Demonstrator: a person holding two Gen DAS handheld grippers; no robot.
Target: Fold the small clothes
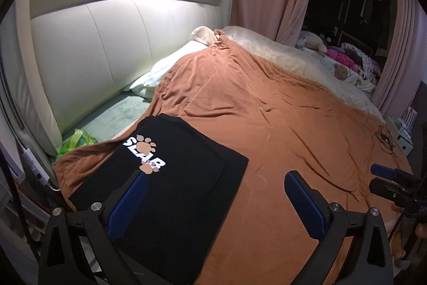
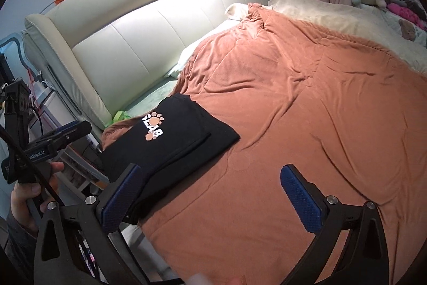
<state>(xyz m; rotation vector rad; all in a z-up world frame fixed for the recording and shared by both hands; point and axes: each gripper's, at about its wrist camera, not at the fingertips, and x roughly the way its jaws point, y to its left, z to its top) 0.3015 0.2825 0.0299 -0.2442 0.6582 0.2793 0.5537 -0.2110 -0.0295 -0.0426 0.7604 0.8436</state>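
A cream headboard (image 1: 106,39) backs the bed at left. Near the bed's left edge a folded black shirt (image 1: 170,178) lies flat on the orange blanket (image 1: 280,108), paw print facing up. The left gripper (image 1: 216,202) hangs over the shirt, jaws wide apart and empty. The right gripper (image 2: 213,196) hangs to its right, equally spread, holding nothing.

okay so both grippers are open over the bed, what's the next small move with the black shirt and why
Probably lower the open left gripper onto the near edge of the folded black printed T-shirt on the orange-brown blanket. It looks already folded into a rectangle, and neither it nor the open right gripper holds anything.
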